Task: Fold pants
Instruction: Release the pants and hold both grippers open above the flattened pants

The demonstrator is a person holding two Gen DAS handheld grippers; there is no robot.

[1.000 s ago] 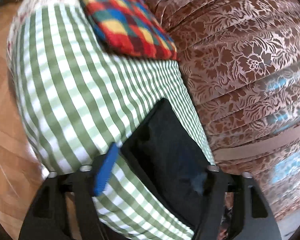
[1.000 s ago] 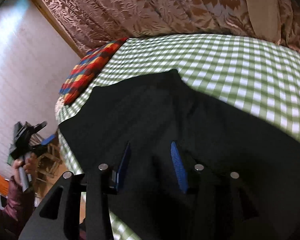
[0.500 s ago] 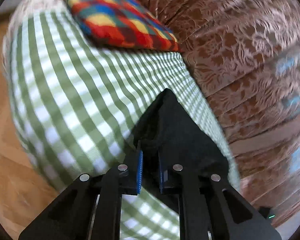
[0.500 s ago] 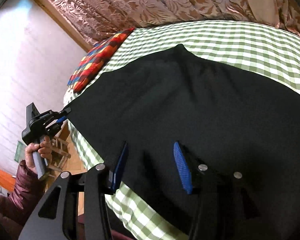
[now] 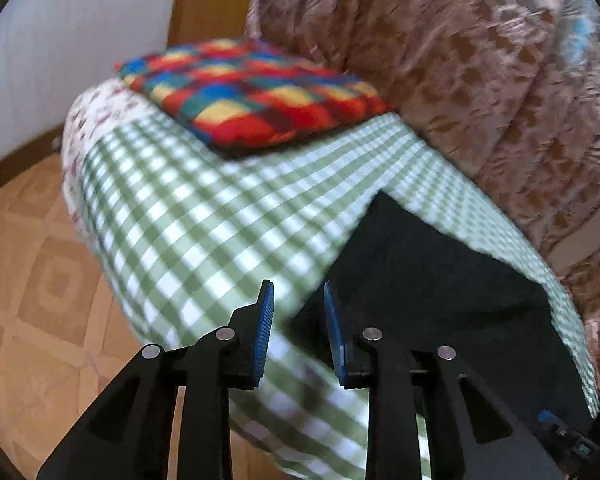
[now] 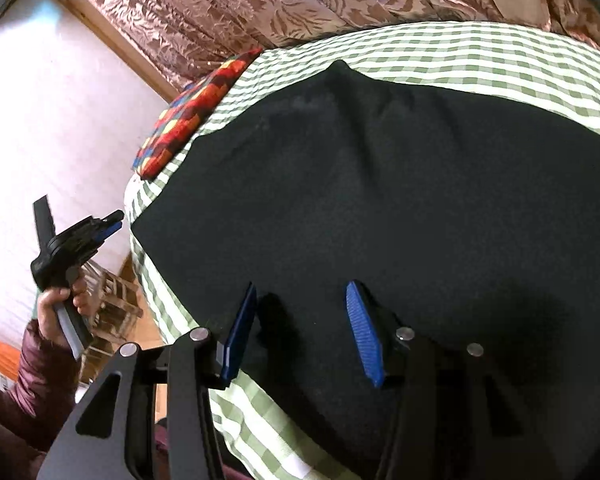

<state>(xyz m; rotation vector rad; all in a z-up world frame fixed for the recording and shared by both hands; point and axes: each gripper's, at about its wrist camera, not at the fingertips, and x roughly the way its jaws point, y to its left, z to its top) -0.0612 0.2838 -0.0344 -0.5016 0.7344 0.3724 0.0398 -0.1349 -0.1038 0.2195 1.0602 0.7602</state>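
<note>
The black pants lie flat on the green-checked cover; they also show in the left wrist view. My left gripper is open and empty, just off the pants' near-left corner, over the cover's edge. It also appears in the right wrist view, held clear of the bed on the left. My right gripper is open, its blue fingers over the pants near the front edge, holding nothing.
A multicoloured patchwork cushion lies at the far end of the cover. Brown floral curtains hang along the far side. A tiled floor lies left of the bed. A wooden crate stands on the floor.
My left gripper had closed on the pants' corner, then let go, opened and pulled back off the bed. The pants now lie spread flat. The right gripper stays open.
</note>
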